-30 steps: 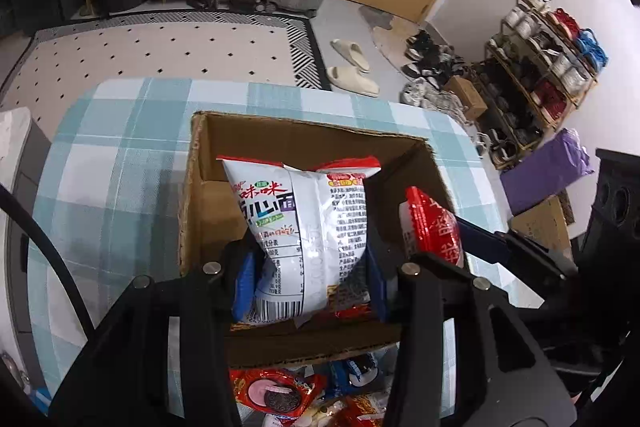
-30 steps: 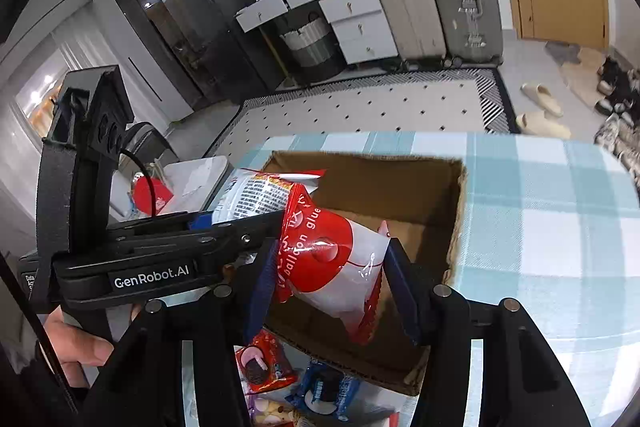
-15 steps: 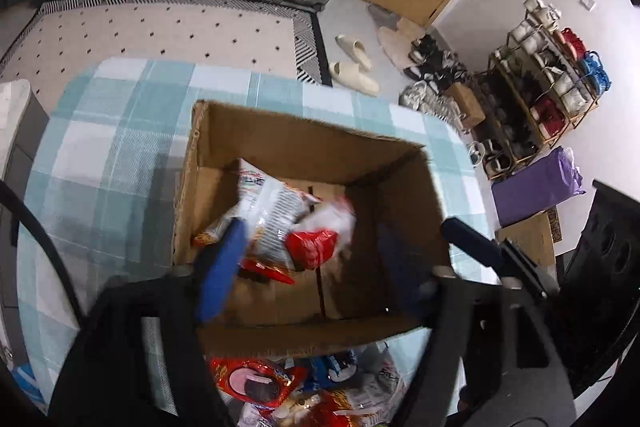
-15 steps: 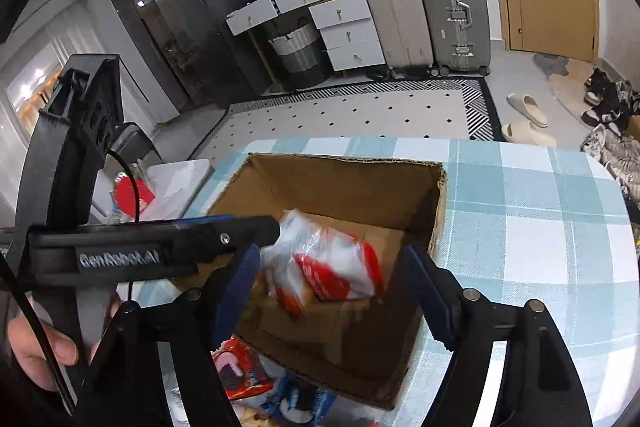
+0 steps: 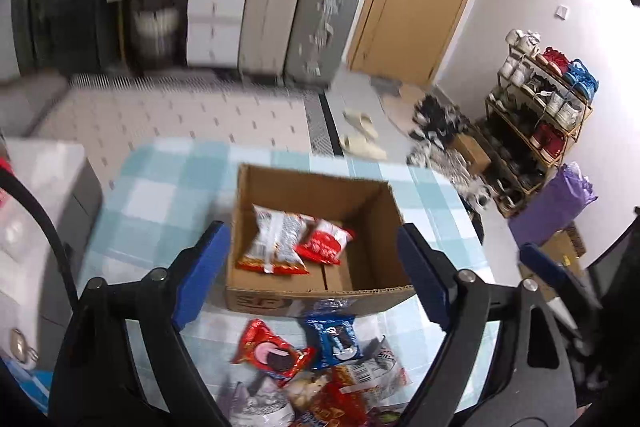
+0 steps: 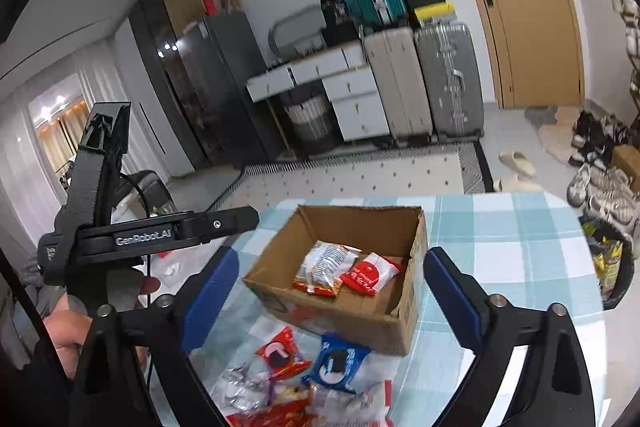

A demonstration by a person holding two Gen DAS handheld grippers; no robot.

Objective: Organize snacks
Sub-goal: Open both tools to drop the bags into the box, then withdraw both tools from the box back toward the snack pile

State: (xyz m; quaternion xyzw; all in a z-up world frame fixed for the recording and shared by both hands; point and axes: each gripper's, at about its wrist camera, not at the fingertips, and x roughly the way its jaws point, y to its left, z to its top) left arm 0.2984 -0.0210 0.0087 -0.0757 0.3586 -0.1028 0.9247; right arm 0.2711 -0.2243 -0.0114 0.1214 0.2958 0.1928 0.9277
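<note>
An open cardboard box (image 5: 384, 203) (image 6: 416, 239) stands on the checked table. Inside it lie a white snack bag (image 5: 276, 243) (image 6: 326, 265) and a small red packet (image 5: 324, 247) (image 6: 370, 273). My left gripper (image 5: 316, 271) is open and empty, held above the box's near edge. My right gripper (image 6: 332, 295) is open and empty, raised above the box's near side. A pile of loose snacks lies in front of the box, among them a red cookie pack (image 5: 272, 351) (image 6: 282, 351) and a blue cookie pack (image 5: 334, 341) (image 6: 336, 363).
The table has a teal and white checked cloth (image 5: 160, 195) (image 6: 520, 247). The left gripper's body (image 6: 120, 239) shows at the left of the right wrist view. Suitcases (image 6: 420, 79), drawers, a door and a shoe rack (image 5: 540, 99) stand beyond the table.
Both grippers opened and dropped the white bag and the red packet into the box. Both then drew back and up from the box, bringing the snack pile into view.
</note>
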